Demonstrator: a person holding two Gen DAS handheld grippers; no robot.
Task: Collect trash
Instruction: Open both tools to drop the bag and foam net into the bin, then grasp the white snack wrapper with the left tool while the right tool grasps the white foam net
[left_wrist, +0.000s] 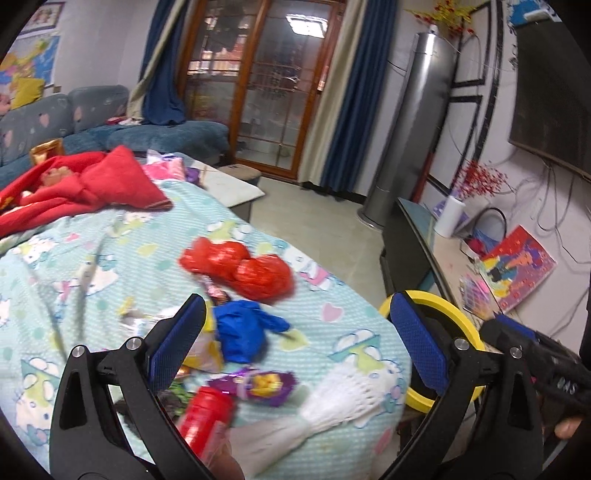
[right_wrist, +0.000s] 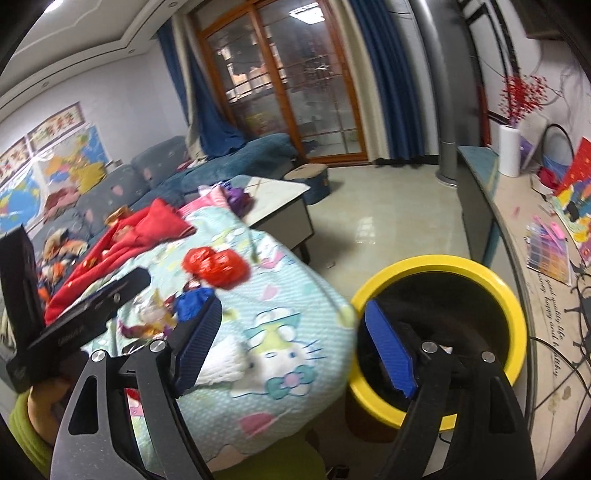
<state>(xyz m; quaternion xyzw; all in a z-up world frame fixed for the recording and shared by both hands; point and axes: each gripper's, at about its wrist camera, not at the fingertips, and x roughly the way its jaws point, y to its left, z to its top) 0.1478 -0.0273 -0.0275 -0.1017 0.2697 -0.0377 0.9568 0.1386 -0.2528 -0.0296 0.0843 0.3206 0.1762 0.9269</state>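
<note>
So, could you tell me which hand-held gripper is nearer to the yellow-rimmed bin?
Right. The right hand-held gripper hangs open at the yellow-rimmed bin, one finger over its mouth. The left hand-held gripper is open over the trash on the bedspread, further away.

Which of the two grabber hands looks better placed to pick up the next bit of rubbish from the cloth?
Probably the left. The left gripper stands open over the crumpled blue plastic bag and other wrappers on the cartoon-print cloth. The right gripper, open and empty, points at the yellow-rimmed round bin instead.
</note>
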